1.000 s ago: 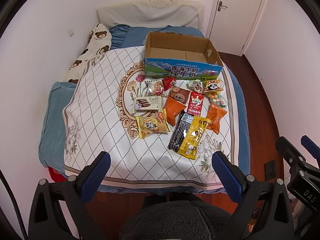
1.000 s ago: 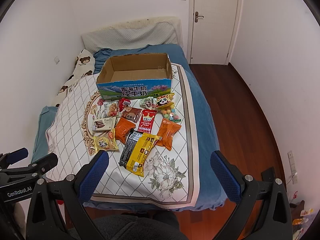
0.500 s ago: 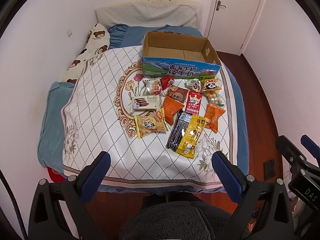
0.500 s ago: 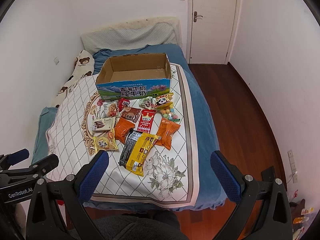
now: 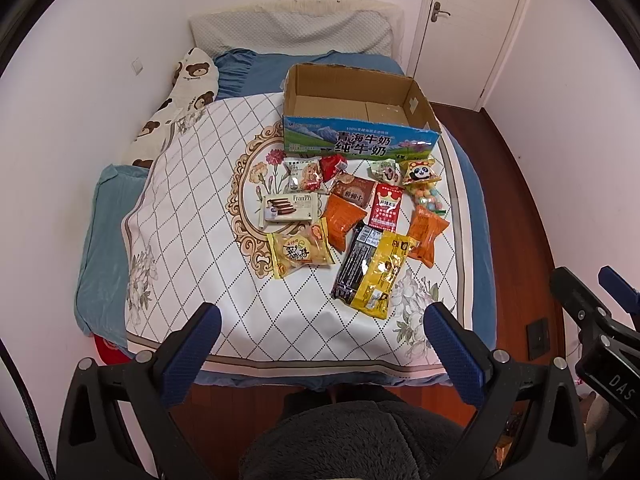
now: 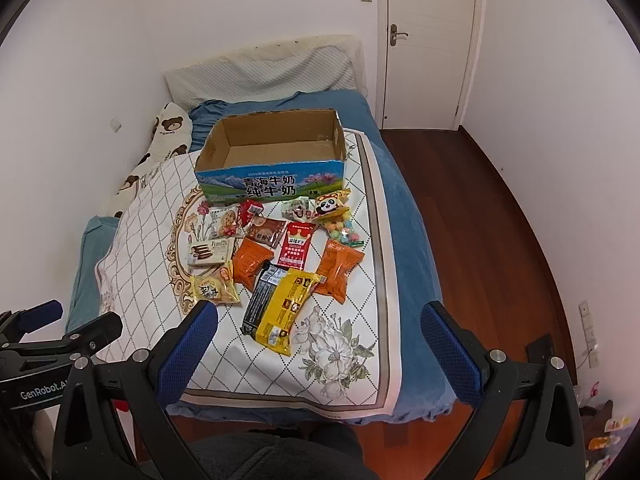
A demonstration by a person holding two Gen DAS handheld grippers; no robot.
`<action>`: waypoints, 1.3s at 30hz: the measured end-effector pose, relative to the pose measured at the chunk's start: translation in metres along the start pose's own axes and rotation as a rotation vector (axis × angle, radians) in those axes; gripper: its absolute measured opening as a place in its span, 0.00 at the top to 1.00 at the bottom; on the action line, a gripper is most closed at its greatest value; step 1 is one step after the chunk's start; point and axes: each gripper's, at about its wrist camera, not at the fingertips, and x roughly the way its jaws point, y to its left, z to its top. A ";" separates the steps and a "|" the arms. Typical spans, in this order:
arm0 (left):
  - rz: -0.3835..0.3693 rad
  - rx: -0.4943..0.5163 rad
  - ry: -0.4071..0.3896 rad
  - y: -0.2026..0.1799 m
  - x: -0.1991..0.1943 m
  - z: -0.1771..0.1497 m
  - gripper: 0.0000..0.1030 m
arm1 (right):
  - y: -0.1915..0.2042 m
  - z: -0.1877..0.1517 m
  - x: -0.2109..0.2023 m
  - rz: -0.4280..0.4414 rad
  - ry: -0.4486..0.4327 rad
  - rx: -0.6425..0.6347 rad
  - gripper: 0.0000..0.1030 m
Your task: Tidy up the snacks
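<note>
Several snack packets lie on a white quilted cover on the bed: a yellow bag [image 5: 378, 276] nearest me, two orange bags [image 5: 342, 220], a red sachet [image 5: 385, 208], a Franzzi box [image 5: 289, 207], a panda candy bag [image 5: 422, 176]. Behind them stands an empty open cardboard box [image 5: 356, 114] with a blue printed front [image 6: 272, 184]. My left gripper [image 5: 320, 350] hangs open over the foot of the bed, well short of the snacks. My right gripper [image 6: 320, 350] is open too, likewise held back; the yellow bag [image 6: 286, 306] lies just ahead.
A bear-print pillow [image 5: 176, 104] lies along the left wall, a grey pillow [image 5: 292, 34] at the headboard. A white door [image 6: 430, 44] stands shut at the back right. Wooden floor [image 6: 492, 248] runs along the bed's right side. A dark fleece sleeve [image 5: 352, 440] shows below.
Both views have shifted slightly, the bed and snacks drifting a little in frame. Nothing on the bed has moved and both grippers stay open.
</note>
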 end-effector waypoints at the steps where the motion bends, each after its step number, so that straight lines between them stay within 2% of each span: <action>1: 0.001 0.000 -0.002 0.000 0.000 0.001 0.00 | 0.000 0.000 0.000 0.002 -0.002 0.000 0.00; 13: -0.006 -0.006 0.003 0.007 0.005 0.006 0.00 | 0.000 0.000 0.013 0.041 0.014 0.037 0.00; 16: -0.001 -0.016 -0.011 0.012 0.018 0.007 0.00 | -0.002 -0.002 0.035 0.077 0.055 0.081 0.00; 18: 0.028 -0.017 -0.017 0.018 0.034 0.008 0.00 | -0.003 -0.006 0.058 0.097 0.095 0.112 0.00; 22: 0.123 0.027 0.025 0.033 0.088 0.008 0.00 | 0.001 -0.020 0.125 0.104 0.192 0.160 0.00; 28: 0.243 0.240 0.095 0.049 0.182 0.003 0.00 | 0.023 -0.054 0.246 0.090 0.362 0.204 0.00; 31: 0.279 0.408 0.103 0.049 0.226 0.006 0.00 | 0.035 -0.069 0.302 0.073 0.423 0.218 0.00; 35: 0.281 0.652 0.125 0.039 0.278 0.015 0.00 | 0.045 -0.084 0.350 0.050 0.470 0.247 0.00; 39: 0.270 0.842 0.120 0.022 0.312 0.022 0.00 | 0.052 -0.090 0.387 0.072 0.493 0.294 0.00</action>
